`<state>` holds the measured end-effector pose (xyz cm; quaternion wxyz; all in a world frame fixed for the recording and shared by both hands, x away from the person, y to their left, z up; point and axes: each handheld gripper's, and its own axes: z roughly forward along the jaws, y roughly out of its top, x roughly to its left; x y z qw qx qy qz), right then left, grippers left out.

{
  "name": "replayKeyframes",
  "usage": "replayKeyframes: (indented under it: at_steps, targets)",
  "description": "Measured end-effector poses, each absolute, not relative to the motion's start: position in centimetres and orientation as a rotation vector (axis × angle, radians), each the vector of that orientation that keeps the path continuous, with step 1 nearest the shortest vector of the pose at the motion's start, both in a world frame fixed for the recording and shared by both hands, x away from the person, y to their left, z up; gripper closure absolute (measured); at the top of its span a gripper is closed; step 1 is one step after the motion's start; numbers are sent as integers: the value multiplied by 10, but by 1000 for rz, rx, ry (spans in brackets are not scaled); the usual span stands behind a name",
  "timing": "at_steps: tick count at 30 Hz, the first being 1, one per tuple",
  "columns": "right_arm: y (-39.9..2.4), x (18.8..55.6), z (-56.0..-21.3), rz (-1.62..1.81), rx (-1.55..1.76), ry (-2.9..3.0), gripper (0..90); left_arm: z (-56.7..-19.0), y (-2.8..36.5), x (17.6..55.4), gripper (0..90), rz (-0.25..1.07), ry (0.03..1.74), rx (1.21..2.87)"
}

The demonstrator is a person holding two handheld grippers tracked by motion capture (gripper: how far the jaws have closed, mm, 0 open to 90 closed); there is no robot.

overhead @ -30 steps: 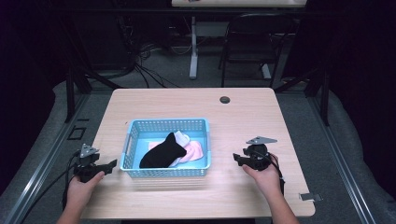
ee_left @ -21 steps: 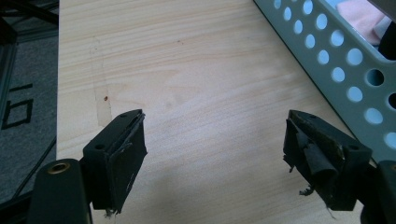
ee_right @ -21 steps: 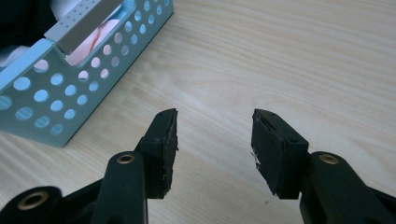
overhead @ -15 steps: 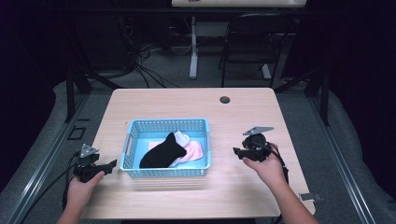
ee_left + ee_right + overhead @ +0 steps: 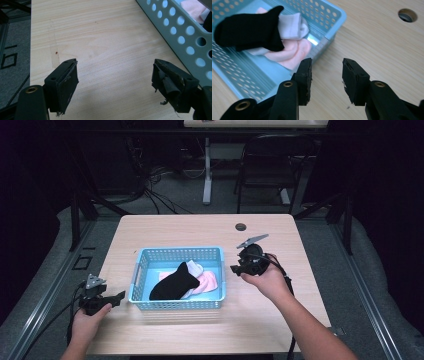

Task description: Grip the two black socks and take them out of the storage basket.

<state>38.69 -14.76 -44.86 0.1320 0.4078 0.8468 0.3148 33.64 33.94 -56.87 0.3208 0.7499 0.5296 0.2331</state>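
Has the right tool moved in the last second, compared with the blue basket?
Yes. The right tool moved away from the person and up, now beside the blue basket's far right corner.

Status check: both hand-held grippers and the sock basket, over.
Left hand-held gripper open, empty, beside basket. Right hand-held gripper open, empty, raised near basket's right side. Black sock on top, unobstructed.

Light wood table point(image 5: 165, 227) at frame centre, round grommet hole point(image 5: 241, 226) near its far edge; black chair point(image 5: 272, 167) upper right; tangled cables point(image 5: 160, 180) on grey floor, upper left; white desk leg point(image 5: 206, 170) top centre.
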Motion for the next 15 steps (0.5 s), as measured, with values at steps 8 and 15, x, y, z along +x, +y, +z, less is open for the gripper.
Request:
replayKeyframes:
  at_steps: [8, 15]
  targets:
    - [-116, 398, -446, 945, 1181, 2527, 619, -568, 339, 336, 209, 611, 1389, 1971]
    - [-85, 410, -451, 935, 1151, 2587, 620, -568, 339, 336, 209, 610, 1386, 1972]
